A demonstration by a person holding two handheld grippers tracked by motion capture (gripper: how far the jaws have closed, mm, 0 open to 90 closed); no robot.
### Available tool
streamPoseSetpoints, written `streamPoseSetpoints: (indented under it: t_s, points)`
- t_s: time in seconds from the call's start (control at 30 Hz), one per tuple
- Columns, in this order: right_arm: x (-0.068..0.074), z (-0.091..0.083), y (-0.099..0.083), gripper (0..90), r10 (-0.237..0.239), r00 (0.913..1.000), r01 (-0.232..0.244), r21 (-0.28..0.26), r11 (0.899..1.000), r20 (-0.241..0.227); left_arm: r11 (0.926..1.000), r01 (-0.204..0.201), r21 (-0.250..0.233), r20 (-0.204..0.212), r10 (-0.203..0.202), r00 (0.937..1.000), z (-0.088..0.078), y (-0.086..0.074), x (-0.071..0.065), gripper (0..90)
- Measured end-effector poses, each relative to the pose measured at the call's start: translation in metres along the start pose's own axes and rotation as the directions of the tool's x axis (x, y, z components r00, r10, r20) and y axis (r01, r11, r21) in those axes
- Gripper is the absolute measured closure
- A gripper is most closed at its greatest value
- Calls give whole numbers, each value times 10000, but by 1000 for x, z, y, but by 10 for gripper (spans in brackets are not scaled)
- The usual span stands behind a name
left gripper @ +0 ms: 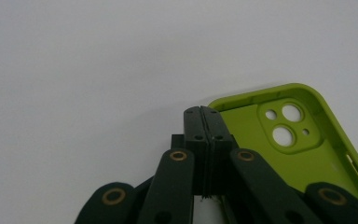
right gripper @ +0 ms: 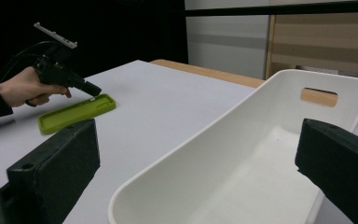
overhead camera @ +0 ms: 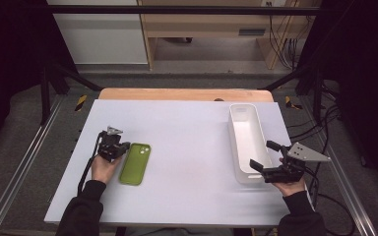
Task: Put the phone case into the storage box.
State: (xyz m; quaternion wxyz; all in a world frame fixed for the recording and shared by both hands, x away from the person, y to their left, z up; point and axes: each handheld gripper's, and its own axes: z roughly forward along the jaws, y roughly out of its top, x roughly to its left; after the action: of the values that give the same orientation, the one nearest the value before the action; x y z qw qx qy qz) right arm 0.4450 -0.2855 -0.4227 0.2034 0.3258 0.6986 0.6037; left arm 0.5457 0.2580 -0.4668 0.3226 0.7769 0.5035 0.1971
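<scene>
- The left gripper (overhead camera: 120, 147) sits at the left of the white table (overhead camera: 187, 142), held low in the person's left hand (overhead camera: 103, 167); its jaws are pressed together with nothing between them, as the left gripper view shows.
- The closed tips sit at the far left corner of the green phone case (overhead camera: 136, 163); whether they touch its rim I cannot tell.
- The green phone case lies flat, open side up, on the left half of the table, just right of the left gripper, with its camera cut-outs at the far end.
- The right gripper (overhead camera: 265, 155) is at the right, near the table's near edge, in the right hand (overhead camera: 290, 187); its jaws stand wide apart.
- Those open jaws straddle the near end of the white bin (overhead camera: 246, 140), one jaw on each side, not pressing on it.
- The white bin lies lengthwise, near to far, on the right side of the table, well apart from the case.
</scene>
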Motion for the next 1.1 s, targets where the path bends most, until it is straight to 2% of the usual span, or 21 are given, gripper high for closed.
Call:
streamPoseSetpoints:
  t_s: [0.63,1.1]
  points:
    - [0,1,0,2,-50,10000,50,36,10000,3,9996,-274,24,-24,274,9996,5,5,-13,897]
    - [0,1,0,2,-75,10000,75,55,10000,8,9989,-470,6,183,469,9987,7,7,-22,896]
